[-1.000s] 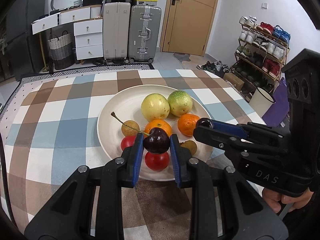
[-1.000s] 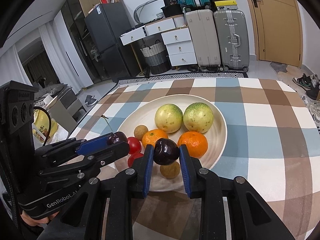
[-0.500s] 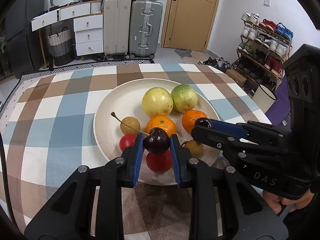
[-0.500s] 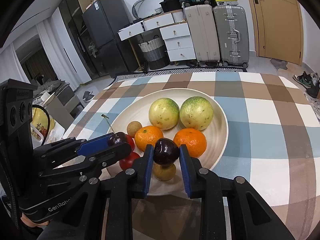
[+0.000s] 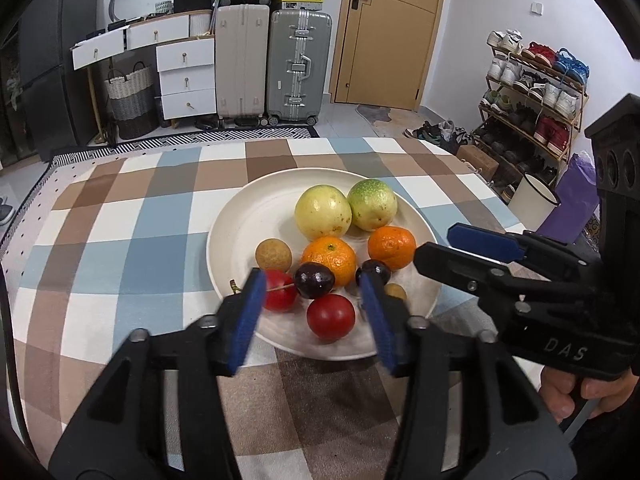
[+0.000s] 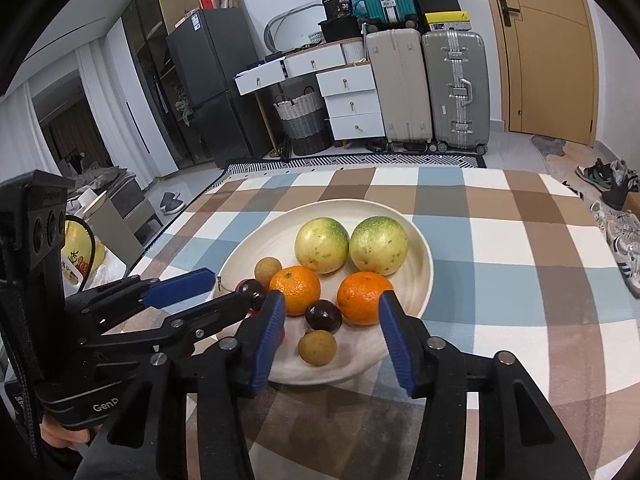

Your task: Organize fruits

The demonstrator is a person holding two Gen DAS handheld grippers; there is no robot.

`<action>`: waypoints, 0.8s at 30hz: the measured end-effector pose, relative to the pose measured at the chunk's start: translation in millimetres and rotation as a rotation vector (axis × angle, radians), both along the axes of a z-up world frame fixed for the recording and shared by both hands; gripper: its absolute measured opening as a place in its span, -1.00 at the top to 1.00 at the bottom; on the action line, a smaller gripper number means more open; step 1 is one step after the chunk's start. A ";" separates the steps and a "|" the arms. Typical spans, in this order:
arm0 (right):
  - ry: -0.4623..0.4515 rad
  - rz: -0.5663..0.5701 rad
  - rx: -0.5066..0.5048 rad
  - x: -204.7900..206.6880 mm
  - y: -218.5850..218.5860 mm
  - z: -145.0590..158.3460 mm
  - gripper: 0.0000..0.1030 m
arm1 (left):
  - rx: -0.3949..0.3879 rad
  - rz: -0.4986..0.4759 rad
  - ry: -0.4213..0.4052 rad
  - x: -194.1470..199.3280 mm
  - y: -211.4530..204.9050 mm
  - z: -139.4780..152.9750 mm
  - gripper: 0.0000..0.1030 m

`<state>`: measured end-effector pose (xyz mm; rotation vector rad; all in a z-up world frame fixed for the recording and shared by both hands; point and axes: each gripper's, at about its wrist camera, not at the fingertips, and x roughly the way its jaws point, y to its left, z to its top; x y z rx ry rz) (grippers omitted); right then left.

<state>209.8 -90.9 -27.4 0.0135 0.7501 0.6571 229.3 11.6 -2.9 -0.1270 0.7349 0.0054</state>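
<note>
A cream plate [image 5: 228, 236] on the checked tablecloth holds two yellow-green round fruits, two oranges [image 5: 330, 258], two brown longans and two red fruits [image 5: 331, 316]. My left gripper [image 5: 312, 314] hangs over the plate's near edge with its jaws opening. A dark cherry [image 5: 315, 280] with a stem lies free between them, touching neither pad. My right gripper [image 6: 332, 334] is beside it, jaws also opening. A second dark cherry [image 6: 324, 315] rests loose on the plate [image 6: 424, 276] between its pads. Each gripper shows in the other's view, the right gripper [image 5: 434, 242] and the left gripper [image 6: 230, 286].
The checked tablecloth [image 5: 120, 240] covers the table to its far edge. Beyond stand suitcases [image 5: 298, 68], white drawers [image 5: 186, 76] and a woven basket. A shoe rack [image 5: 536, 92] and a white bucket [image 5: 534, 202] are off the table's right side.
Both grippers were shut on a dark cherry each. Now both have spread their jaws and the cherries sit on the plate among the other fruit.
</note>
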 end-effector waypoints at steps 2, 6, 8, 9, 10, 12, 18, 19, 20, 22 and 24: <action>-0.005 -0.005 0.002 -3.2 -4.2 3.1 -0.19 | 0.011 0.023 -0.004 -6.5 3.1 4.1 -0.31; -0.006 -0.004 0.033 -10.2 -17.2 8.2 -0.76 | -0.015 0.030 -0.026 -22.1 9.7 11.2 -0.61; -0.012 -0.003 0.051 -15.8 -22.0 11.1 -0.89 | -0.026 0.030 -0.042 -32.1 11.4 14.6 -0.64; -0.019 -0.002 0.055 -19.4 -24.1 12.4 -0.95 | -0.026 0.033 -0.044 -36.4 10.7 16.5 -0.68; -0.026 0.002 0.059 -23.2 -25.4 13.5 -0.97 | -0.023 0.037 -0.049 -41.1 9.9 18.8 -0.72; -0.049 0.011 0.067 -31.9 -26.9 15.8 -0.99 | -0.017 0.036 -0.072 -52.7 8.6 22.9 -0.92; -0.112 0.029 0.073 -55.9 -31.0 16.8 -0.99 | 0.004 0.053 -0.150 -89.4 8.8 28.5 -0.98; -0.126 0.034 0.073 -59.6 -31.7 16.4 -0.99 | 0.005 0.055 -0.157 -92.8 9.4 28.0 -0.98; -0.147 0.036 0.073 -64.2 -32.8 15.8 -0.99 | 0.008 0.057 -0.163 -95.2 9.4 27.2 -0.98; -0.173 0.041 0.071 -70.3 -33.4 14.4 -0.99 | 0.014 0.068 -0.177 -101.2 11.0 24.0 -0.98; -0.189 0.047 0.067 -72.9 -33.0 12.1 -0.99 | 0.009 0.080 -0.195 -104.0 13.4 21.1 -0.98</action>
